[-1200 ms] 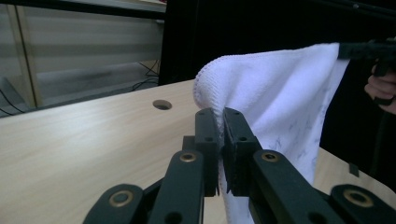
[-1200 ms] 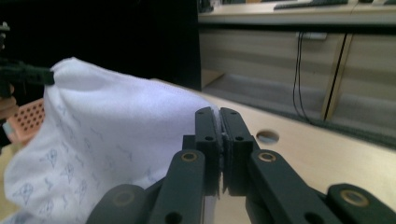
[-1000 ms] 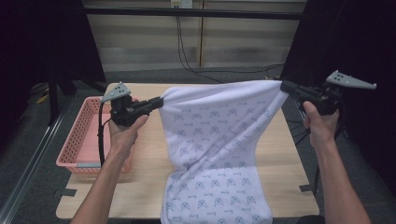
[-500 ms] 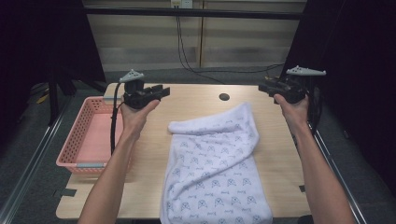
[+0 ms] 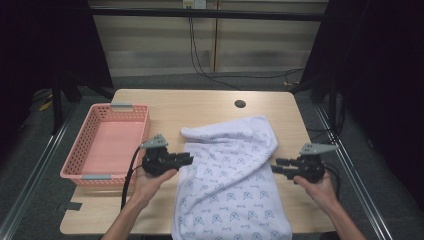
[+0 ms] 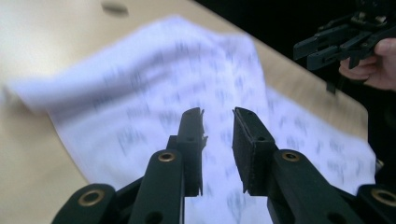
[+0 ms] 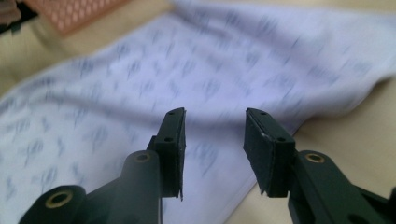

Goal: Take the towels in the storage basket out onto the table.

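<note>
Cloth [image 5: 232,180], white with a small dark print, lies loose and rumpled on the surface [image 5: 200,107], centre to lower centre of the high view; its top edge is rolled over near frame centre and its lower end runs to the surface's near edge at the bottom of the frame. Left tool [image 5: 187,159] sits at the cloth's left border, jaws pointing right, parted with nothing between them; they have just been closing. In the left gripper view the cloth [image 6: 154,88] lies beyond the gap. Right tool [image 5: 276,165] sits at the cloth's right border, jaws pointing left, parted and released, cloth [image 7: 187,70] lying past them. Pink basket [image 5: 141,131] stands left of the cloth, centre left of frame, apart from it. A dark hole [image 5: 240,104] marks the surface above the cloth.
</note>
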{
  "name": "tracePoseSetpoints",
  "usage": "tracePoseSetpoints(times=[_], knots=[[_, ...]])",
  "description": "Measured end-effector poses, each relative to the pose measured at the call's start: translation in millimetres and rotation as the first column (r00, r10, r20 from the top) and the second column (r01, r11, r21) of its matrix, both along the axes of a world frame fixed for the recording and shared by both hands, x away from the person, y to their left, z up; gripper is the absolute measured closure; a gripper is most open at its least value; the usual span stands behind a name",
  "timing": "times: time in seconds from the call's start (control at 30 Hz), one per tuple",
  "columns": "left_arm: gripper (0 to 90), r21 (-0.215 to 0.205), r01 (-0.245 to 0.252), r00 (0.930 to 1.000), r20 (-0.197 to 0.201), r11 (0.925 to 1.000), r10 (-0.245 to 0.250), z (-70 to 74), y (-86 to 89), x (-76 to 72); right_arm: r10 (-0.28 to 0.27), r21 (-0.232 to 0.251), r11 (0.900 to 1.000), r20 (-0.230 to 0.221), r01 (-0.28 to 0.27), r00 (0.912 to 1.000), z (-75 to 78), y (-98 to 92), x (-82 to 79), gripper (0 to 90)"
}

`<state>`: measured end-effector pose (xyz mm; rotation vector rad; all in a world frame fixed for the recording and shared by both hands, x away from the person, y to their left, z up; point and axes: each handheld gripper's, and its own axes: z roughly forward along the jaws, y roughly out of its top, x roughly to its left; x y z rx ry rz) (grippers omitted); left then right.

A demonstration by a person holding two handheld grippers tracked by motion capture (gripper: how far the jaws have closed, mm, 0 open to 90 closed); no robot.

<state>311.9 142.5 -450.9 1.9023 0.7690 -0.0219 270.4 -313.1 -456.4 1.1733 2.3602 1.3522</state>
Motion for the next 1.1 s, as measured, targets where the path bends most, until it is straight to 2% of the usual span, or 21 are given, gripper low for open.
tracePoseSetpoints(times=[0.07, 0.1, 0.13, 0.3, 0.4, 0.47, 0.53, 0.57, 0.63, 0.7, 0.73, 0.77, 0.8, 0.83, 0.87, 0.9, 0.97, 1.0, 1.03, 1.07, 1.1], knots=[[71.7, 0.061, 0.010, 0.9995, -0.030, 0.9981, -0.008, -18.0, 2.0, -11.0, 0.020, -0.040, 0.999, -0.049, -0.022, 0.9986, -14.4, 5.8, -7.5, 59.8], [71.0, 0.061, 0.010, 0.9995, -0.030, 0.9981, -0.008, -18.0, 2.0, -11.0, 0.034, -0.058, 0.998, -0.069, -0.038, 0.9970, -21.1, 8.3, -8.9, 59.7], [69.6, 0.094, 0.026, 0.9987, -0.047, 0.9953, -0.022, -22.4, 3.8, -16.8, 0.036, -0.065, 0.997, -0.081, -0.041, 0.9961, -25.6, 10.0, -8.7, 58.7], [65.5, 0.095, 0.037, 0.9977, -0.061, 0.9948, -0.031, -27.8, 18.7, -36.5, 0.044, -0.123, 0.991, -0.111, -0.058, 0.9929, -40.7, 18.4, -2.4, 54.2], [63.0, 0.118, 0.038, 0.9973, -0.067, 0.9922, -0.030, -32.9, 21.9, -40.6, 0.050, -0.140, 0.988, -0.093, -0.063, 0.9945, -43.4, 19.7, -0.5, 56.4], [61.1, 0.116, 0.027, 0.9967, -0.078, 0.9929, -0.018, -34.1, 20.8, -39.8, 0.045, -0.169, 0.984, -0.078, -0.057, 0.9960, -42.9, 20.6, -3.7, 65.0], [61.0, 0.127, 0.041, 0.9971, -0.069, 0.9911, -0.032, -34.6, 18.4, -41.9, 0.049, -0.196, 0.979, -0.078, -0.064, 0.9957, -41.6, 18.8, -9.8, 82.1], [61.0, 0.130, 0.053, 0.9966, -0.069, 0.9901, -0.044, -35.6, 16.7, -43.0, 0.063, -0.184, 0.980, -0.103, -0.082, 0.9926, -41.2, 15.9, -12.7, 87.0], [62.5, 0.156, 0.084, 0.9947, -0.072, 0.9842, -0.074, -39.2, 11.9, -44.7, 0.089, -0.163, 0.980, -0.144, -0.112, 0.9856, -40.2, 10.7, -20.9, 88.7], [62.7, 0.174, 0.119, 0.9912, -0.079, 0.9776, -0.106, -41.7, 7.4, -45.4, 0.118, -0.162, 0.976, -0.175, -0.147, 0.9774, -38.2, 6.4, -30.0, 89.0], [62.8, 0.183, 0.125, 0.9908, -0.074, 0.9752, -0.113, -42.6, 5.7, -45.6, 0.131, -0.167, 0.972, -0.193, -0.164, 0.9723, -36.7, 5.0, -34.4, 89.3], [63.2, 0.194, 0.131, 0.9902, -0.073, 0.9723, -0.119, -43.5, 4.1, -45.9, 0.144, -0.193, 0.964, -0.207, -0.185, 0.9677, -33.9, 4.0, -39.0, 89.4], [63.2, 0.221, 0.132, 0.9903, -0.071, 0.9663, -0.119, -44.0, 3.3, -46.4, 0.153, -0.206, 0.958, -0.214, -0.198, 0.9647, -32.4, 3.4, -43.9, 89.3], [63.8, 0.252, 0.129, 0.9911, -0.065, 0.9590, -0.117, -45.3, 1.8, -47.6, 0.151, -0.206, 0.958, -0.228, -0.199, 0.9618, -31.6, 2.5, -48.1, 89.3], [65.5, 0.271, 0.134, 0.9909, -0.047, 0.9531, -0.126, -46.9, 1.5, -48.7, 0.154, -0.201, 0.959, -0.222, -0.200, 0.9628, -31.8, 1.0, -50.2, 89.0], [67.7, 0.274, 0.130, 0.9914, -0.042, 0.9530, -0.124, -47.1, 1.6, -49.4, 0.151, -0.190, 0.963, -0.214, -0.193, 0.9652, -32.2, -0.8, -51.5, 88.6], [82.3, 0.279, 0.136, 0.9902, -0.071, 0.9508, -0.120, -47.1, 4.5, -49.5, 0.138, -0.146, 0.975, -0.195, -0.168, 0.9710, -32.1, -4.4, -51.4, 86.4], [86.2, 0.269, 0.140, 0.9893, -0.080, 0.9531, -0.122, -47.5, 5.9, -51.2, 0.132, -0.124, 0.980, -0.183, -0.157, 0.9742, -30.7, -5.5, -50.4, 85.2], [87.2, 0.272, 0.141, 0.9890, -0.082, 0.9521, -0.123, -47.0, 6.4, -53.4, 0.136, -0.104, 0.983, -0.155, -0.153, 0.9785, -29.6, -6.3, -49.1, 83.1], [87.4, 0.291, 0.154, 0.9871, -0.087, 0.9442, -0.135, -45.2, 6.9, -55.9, 0.126, -0.082, 0.987, -0.145, -0.139, 0.9813, -28.3, -5.9, -48.6, 82.0], [87.6, 0.299, 0.152, 0.9877, -0.081, 0.9421, -0.134, -44.5, 6.8, -59.9, 0.133, -0.069, 0.987, -0.137, -0.144, 0.9815, -28.2, -4.8, -47.4, 81.1]])
